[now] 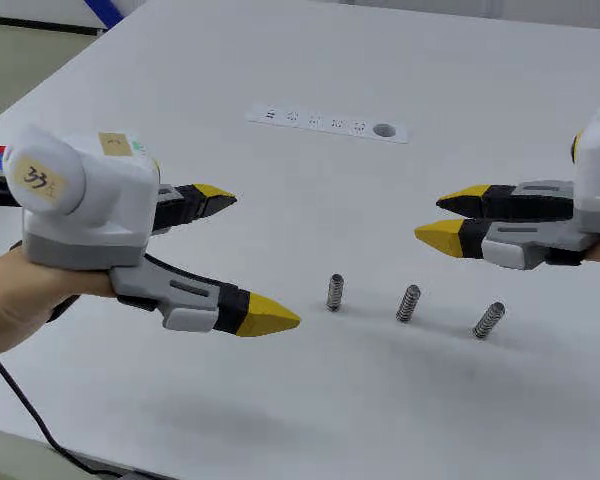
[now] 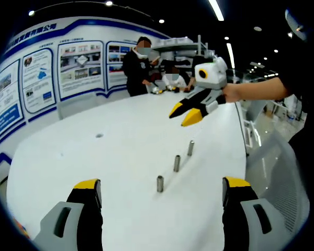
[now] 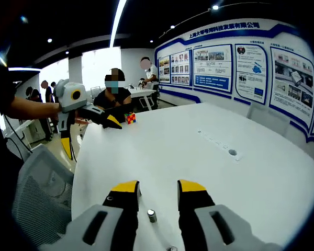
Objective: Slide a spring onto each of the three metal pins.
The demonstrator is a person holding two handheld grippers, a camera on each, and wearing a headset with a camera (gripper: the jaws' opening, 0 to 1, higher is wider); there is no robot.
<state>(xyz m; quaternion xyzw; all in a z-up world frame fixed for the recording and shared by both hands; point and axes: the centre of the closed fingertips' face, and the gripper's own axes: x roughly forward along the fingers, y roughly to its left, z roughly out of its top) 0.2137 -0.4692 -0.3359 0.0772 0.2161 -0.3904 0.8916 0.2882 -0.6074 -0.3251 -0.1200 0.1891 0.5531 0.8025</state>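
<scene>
Springs: three, stood in a row on the white table, right of centre and near; each apart from its neighbour, the rightmost tilted. Pins are not made out separately, and whether one sits inside each spring cannot be told, though the standing posture suggests it. Left gripper: jaws spread wide, nothing held, hovering left of the row. Right gripper: jaws narrowly parted, nothing held, hovering above the row's right end. Step: judged at its close, all three springs apparently seated. Next move: a check that each is fully down is called for; the tilted one may need straightening
</scene>
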